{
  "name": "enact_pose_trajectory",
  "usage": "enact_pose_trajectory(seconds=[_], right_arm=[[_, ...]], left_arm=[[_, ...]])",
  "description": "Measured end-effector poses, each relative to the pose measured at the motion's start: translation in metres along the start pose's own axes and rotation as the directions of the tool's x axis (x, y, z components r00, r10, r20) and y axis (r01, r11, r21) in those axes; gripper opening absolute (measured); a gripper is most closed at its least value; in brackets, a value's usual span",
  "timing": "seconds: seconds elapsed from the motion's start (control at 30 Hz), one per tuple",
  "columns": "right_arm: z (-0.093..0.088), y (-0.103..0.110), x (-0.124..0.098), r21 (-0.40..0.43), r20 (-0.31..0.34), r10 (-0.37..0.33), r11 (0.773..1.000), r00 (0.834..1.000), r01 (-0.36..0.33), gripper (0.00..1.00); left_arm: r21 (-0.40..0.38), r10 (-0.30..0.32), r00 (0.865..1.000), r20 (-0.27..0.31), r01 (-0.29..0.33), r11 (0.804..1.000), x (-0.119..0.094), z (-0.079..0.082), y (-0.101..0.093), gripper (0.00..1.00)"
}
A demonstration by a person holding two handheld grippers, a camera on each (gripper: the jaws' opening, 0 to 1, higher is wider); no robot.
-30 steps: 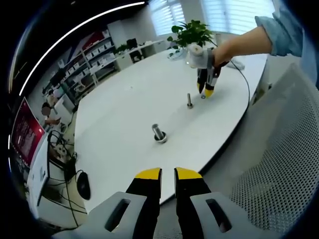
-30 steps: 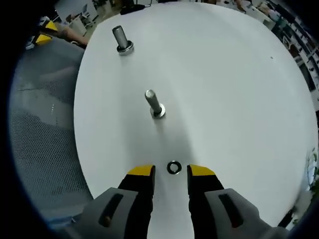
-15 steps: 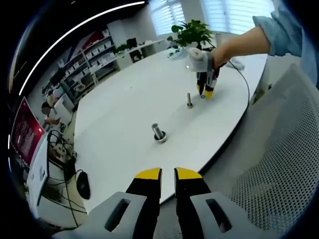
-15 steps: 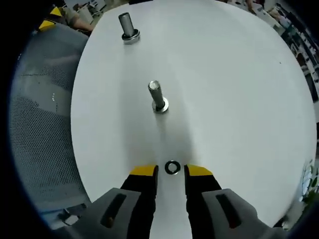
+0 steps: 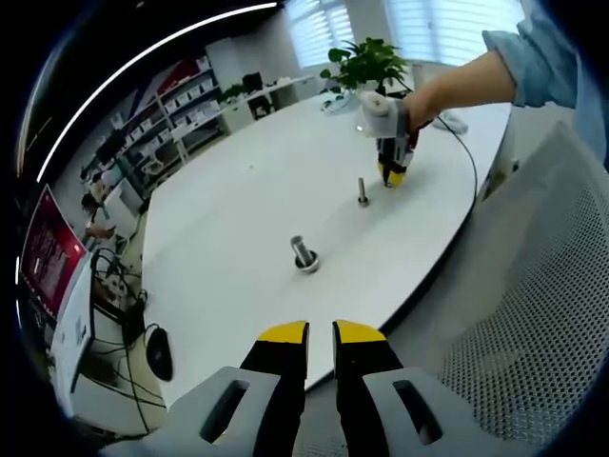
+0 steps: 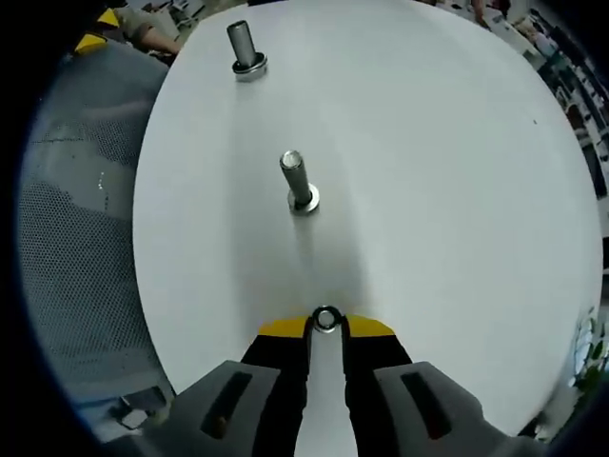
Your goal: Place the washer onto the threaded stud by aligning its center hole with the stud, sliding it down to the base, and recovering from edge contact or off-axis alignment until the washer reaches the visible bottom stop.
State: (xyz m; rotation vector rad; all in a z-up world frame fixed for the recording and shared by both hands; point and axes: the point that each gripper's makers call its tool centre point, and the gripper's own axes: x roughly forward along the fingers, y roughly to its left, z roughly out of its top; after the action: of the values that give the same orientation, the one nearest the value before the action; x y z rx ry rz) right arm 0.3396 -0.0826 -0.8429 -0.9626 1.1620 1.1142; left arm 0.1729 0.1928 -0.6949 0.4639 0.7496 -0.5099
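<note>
Washer (image 6: pixel 326 319): on the white table (image 6: pixel 447 171), clamped between my right gripper (image 6: pixel 326 327) tips. Nearer stud (image 6: pixel 298 183) stands just beyond; I should lift level, centre the hole. Left gripper (image 5: pixel 321 331): nearly together, empty.

**Yellow-tipped grey grippers, blue sleeve**

The left gripper (image 5: pixel 320 333) has two black fingers (image 5: pixel 282 367) capped in yellow, each set in a light grey moulded shell with an oval slot. The right gripper (image 6: pixel 326 328) is built alike: black fingers (image 6: pixel 282 367) with yellow tips and grey slotted housings. In the left gripper view the right gripper (image 5: pixel 392 174) appears with a pale grey body above yellow-tipped fingers. The person's sleeve (image 5: pixel 538 59) is light blue cloth, rolled with a cuff at its end.
</note>
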Motion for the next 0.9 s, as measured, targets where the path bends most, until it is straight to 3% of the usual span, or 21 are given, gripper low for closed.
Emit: enact_pose_trajectory(seconds=[0.33, 0.9], right_arm=[[0.002, 0.002, -0.009, 0.013, 0.034, -0.01, 1.0, 0.999, 0.01, 0.14], [0.023, 0.003, -0.038, -0.033, 0.091, -0.027, 0.999, 0.995, 0.03, 0.14]], left_arm=[[0.002, -0.003, 1.0, -0.001, 0.003, 1.0, 0.0, 0.0, -0.001, 0.07], [0.004, -0.001, 1.0, 0.008, 0.001, 1.0, 0.0, 0.001, -0.001, 0.07]])
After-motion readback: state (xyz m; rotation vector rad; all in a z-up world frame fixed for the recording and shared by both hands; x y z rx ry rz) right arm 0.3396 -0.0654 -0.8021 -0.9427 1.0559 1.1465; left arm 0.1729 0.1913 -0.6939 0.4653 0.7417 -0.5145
